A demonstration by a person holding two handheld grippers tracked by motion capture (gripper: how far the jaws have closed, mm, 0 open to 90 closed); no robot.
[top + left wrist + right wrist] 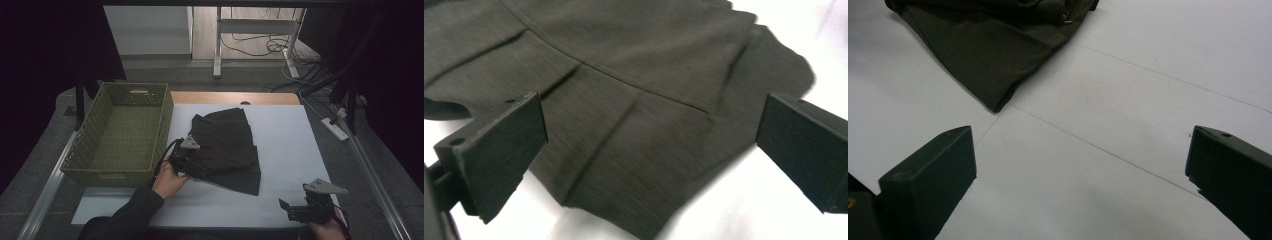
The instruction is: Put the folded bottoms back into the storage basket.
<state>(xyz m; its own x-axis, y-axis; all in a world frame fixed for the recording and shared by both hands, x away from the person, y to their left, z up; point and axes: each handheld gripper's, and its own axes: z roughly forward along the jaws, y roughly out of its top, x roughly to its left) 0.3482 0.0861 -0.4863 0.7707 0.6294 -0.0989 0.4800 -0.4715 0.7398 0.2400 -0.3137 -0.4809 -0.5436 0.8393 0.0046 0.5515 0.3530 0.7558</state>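
Your left claw [192,167] hovered wide apart at the dark garment's [227,145] near-left edge, mid white surface [290,150]. Your right claw [295,210], jaws also apart, waited at the near-right corner. A green basket [122,132] sat left; cables [260,47] trailed across the floor beyond.

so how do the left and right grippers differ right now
The left gripper is at the dark folded garment, its fingers spread over the cloth; the right gripper sits near the table's front edge, its fingers over bare white surface, apart from the garment. Both are open.
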